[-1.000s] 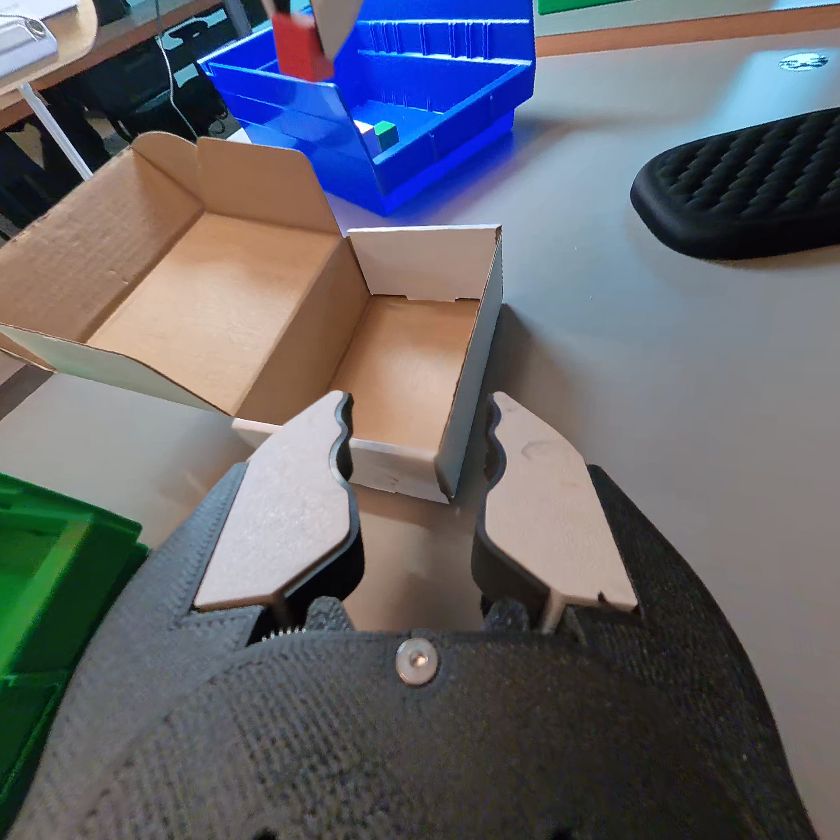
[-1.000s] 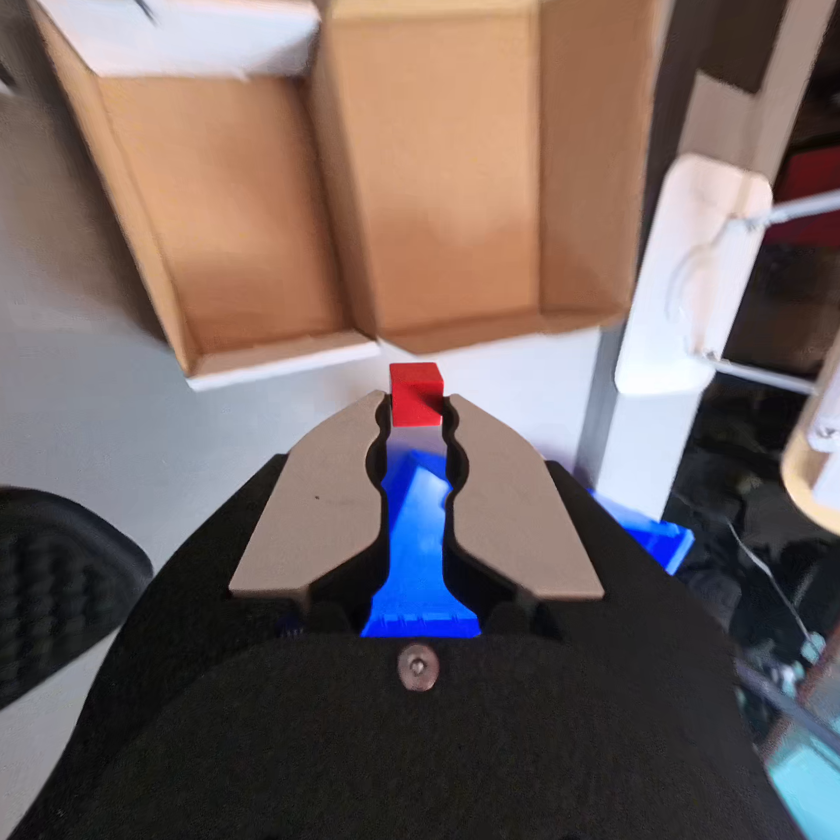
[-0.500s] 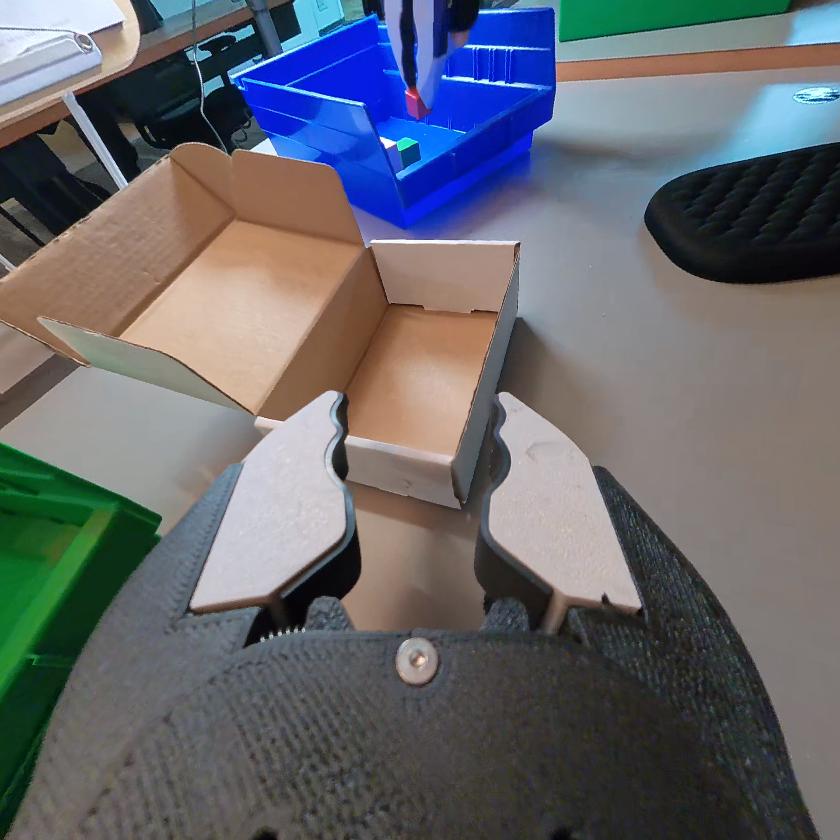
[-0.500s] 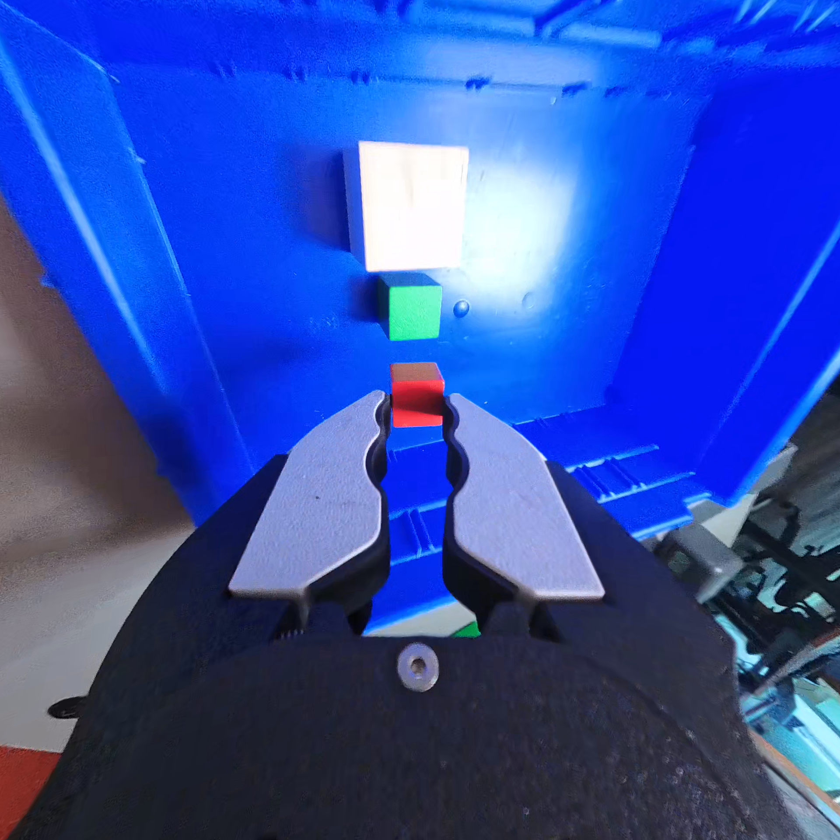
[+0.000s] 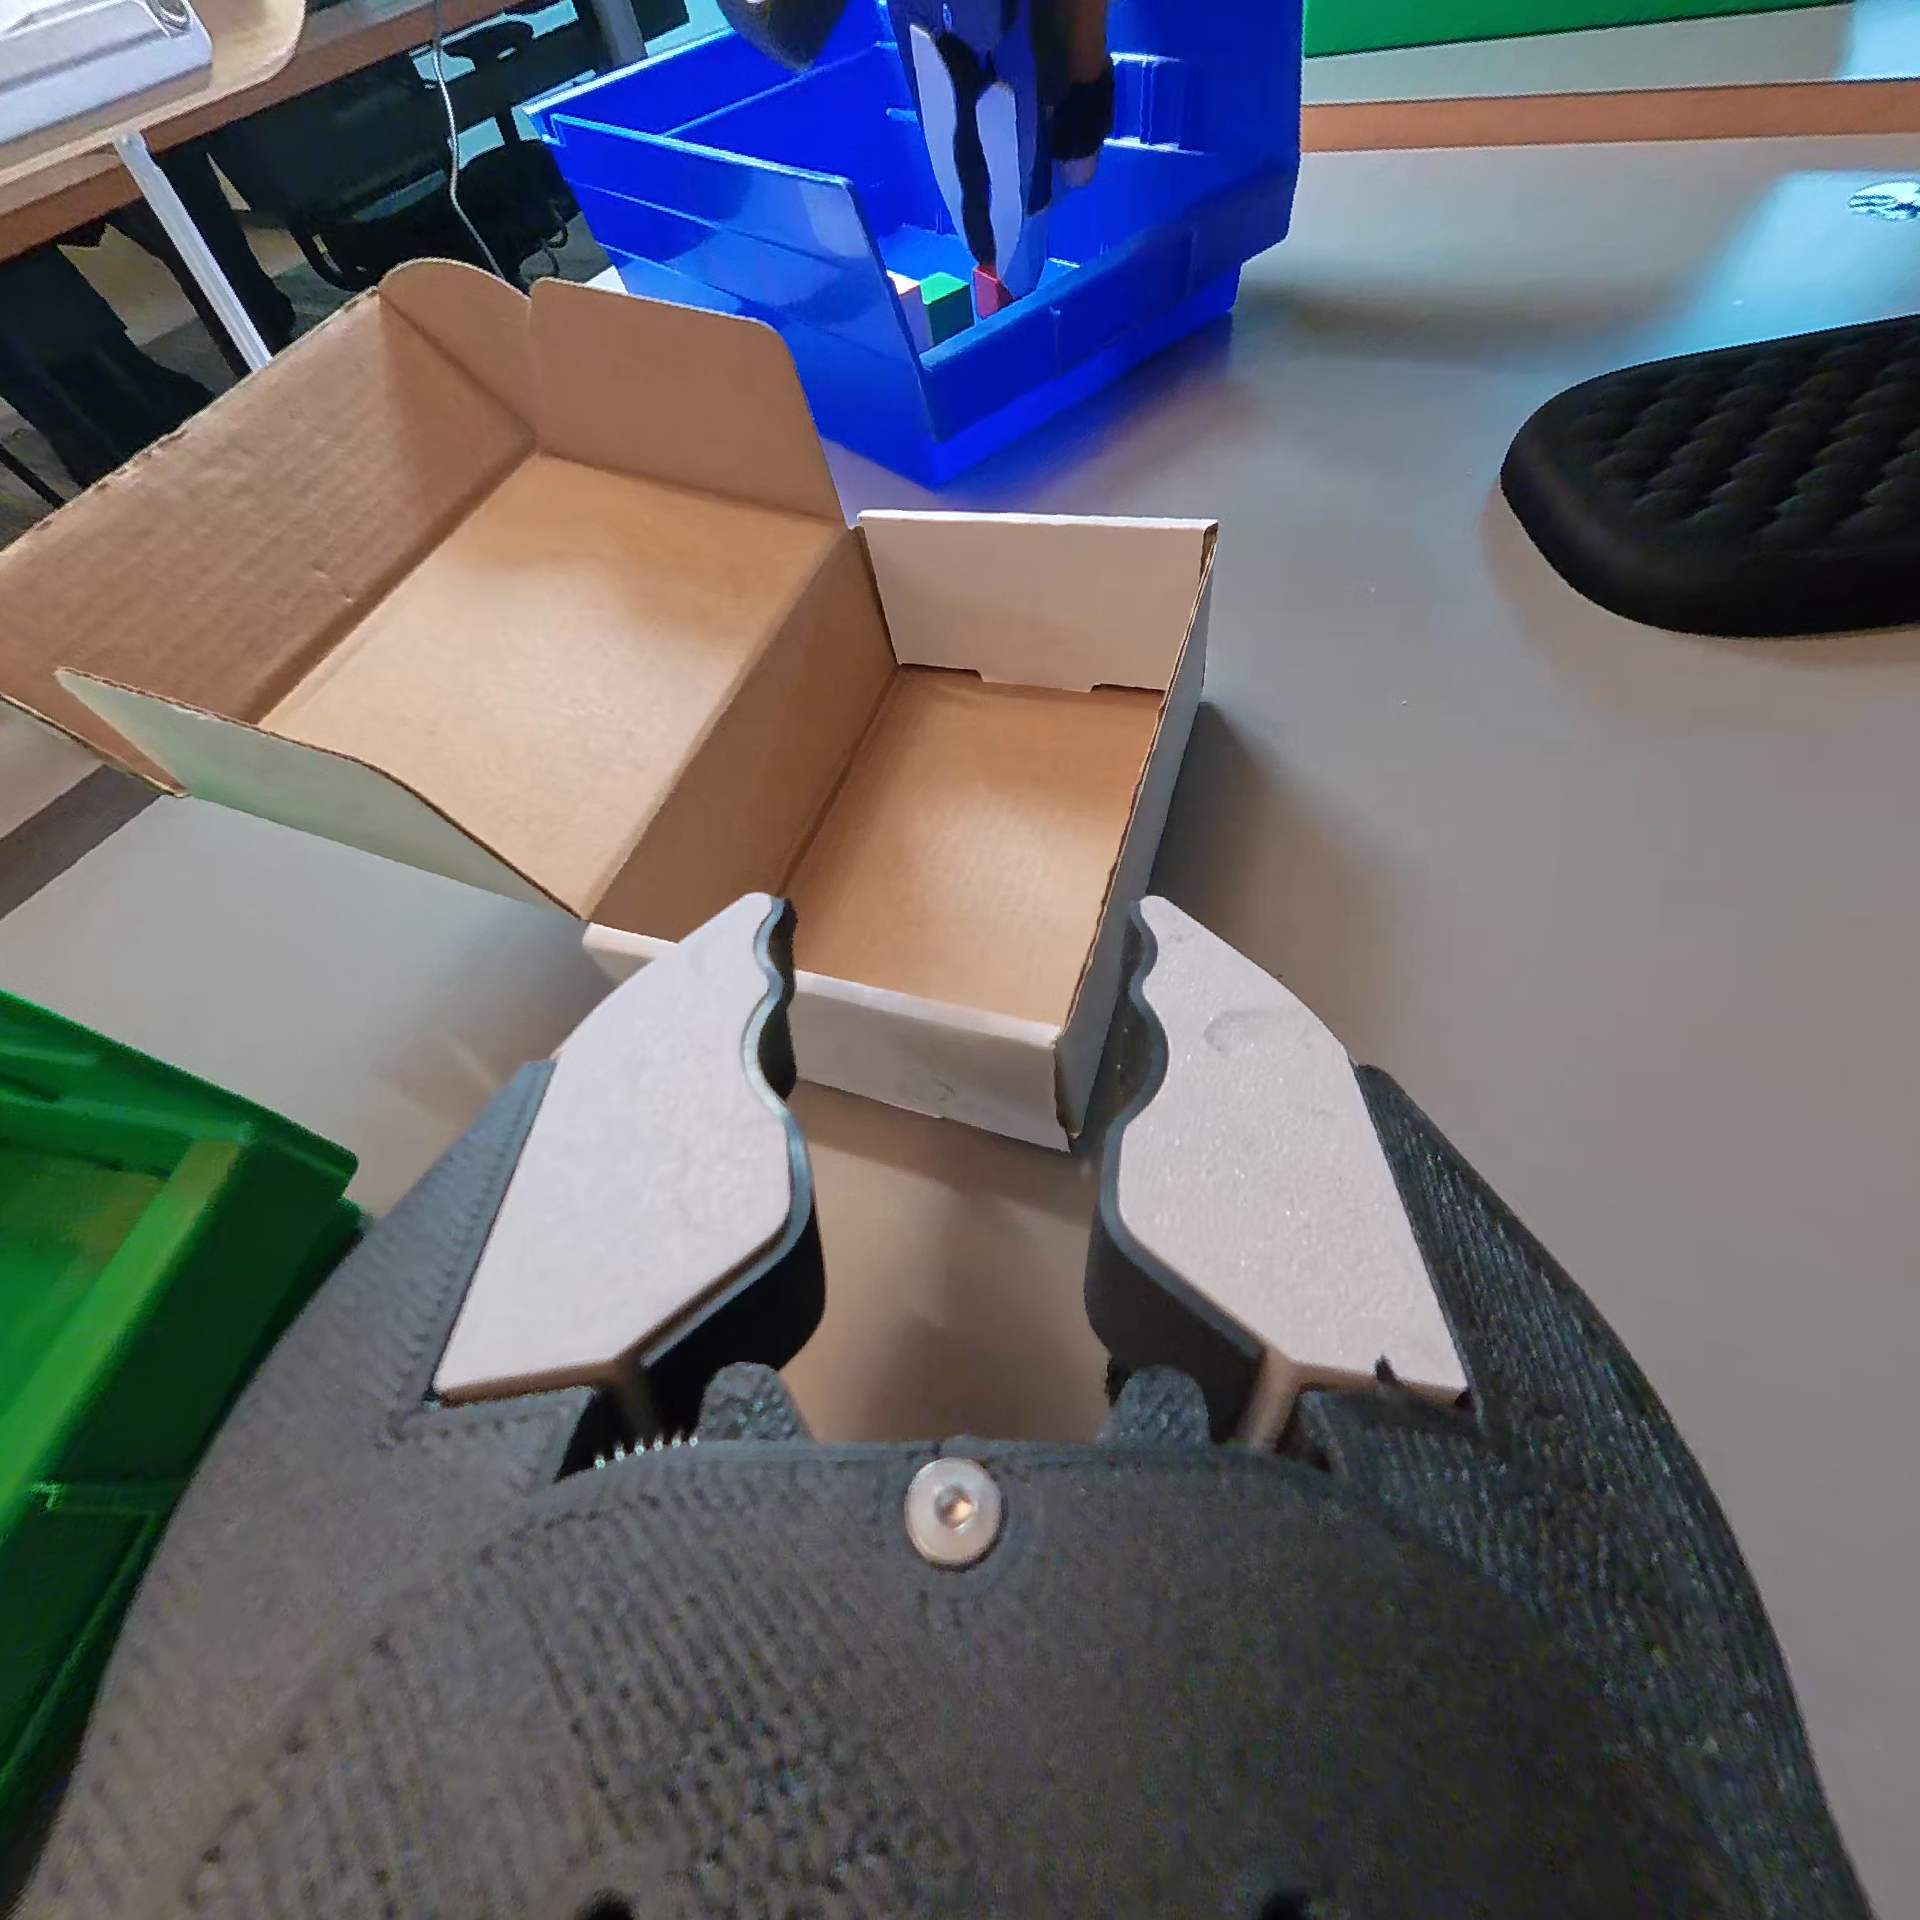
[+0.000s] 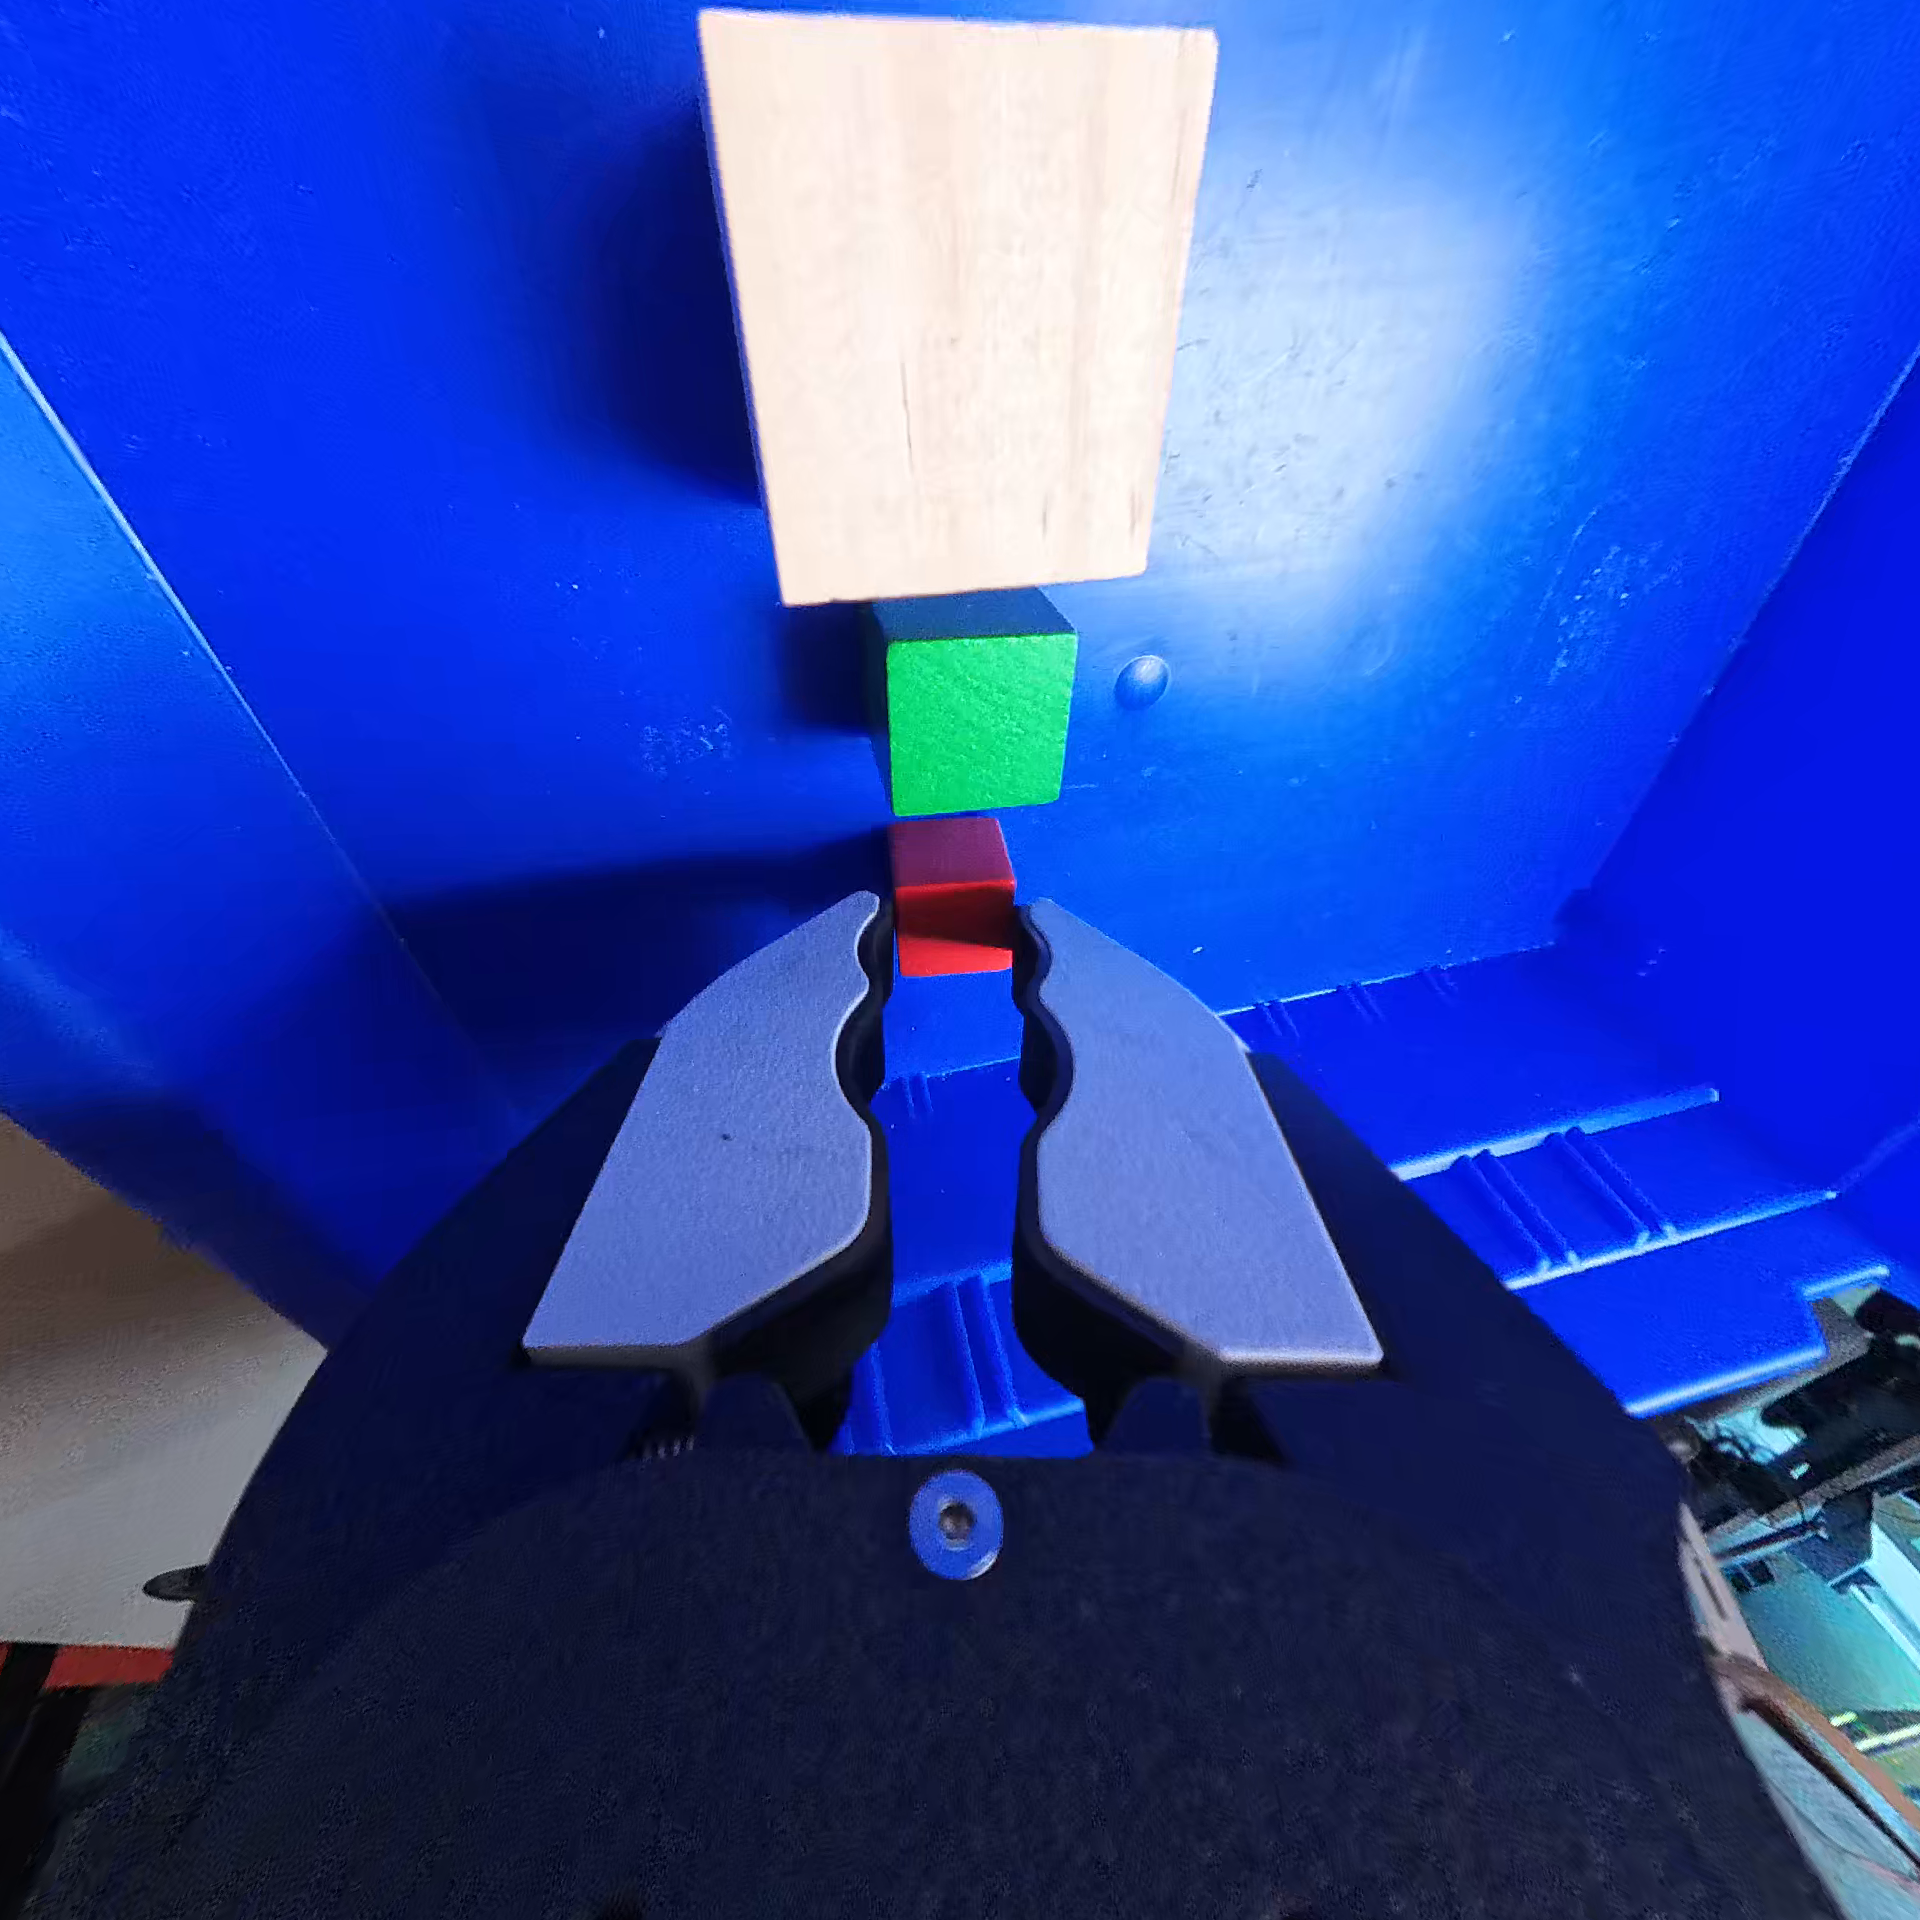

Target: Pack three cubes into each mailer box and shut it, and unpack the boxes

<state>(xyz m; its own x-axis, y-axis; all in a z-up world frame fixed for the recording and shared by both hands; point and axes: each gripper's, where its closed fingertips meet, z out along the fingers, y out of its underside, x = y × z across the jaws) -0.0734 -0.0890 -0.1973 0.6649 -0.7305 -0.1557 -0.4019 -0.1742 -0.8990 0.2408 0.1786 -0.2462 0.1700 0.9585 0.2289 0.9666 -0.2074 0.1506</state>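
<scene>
My right gripper is shut on a small red cube and holds it low inside the blue bin, right next to a green cube. A larger plain wooden cube lies just beyond the green one. In the left wrist view the right gripper reaches down into the blue bin with the red cube at its tips. An open, empty mailer box sits on the table with its lid folded back to the left. My left gripper is open at the box's near end wall.
A green bin stands at the left, close to my left gripper. A black padded mat lies at the right on the grey table. Desks and cables lie beyond the table's far left edge. The left gripper's tips are roughly 40 cm from the right gripper's.
My right gripper carried the red cube away from the mailer box, over the blue bin and down to its floor beside the green cube. The left gripper stayed open at the box.
</scene>
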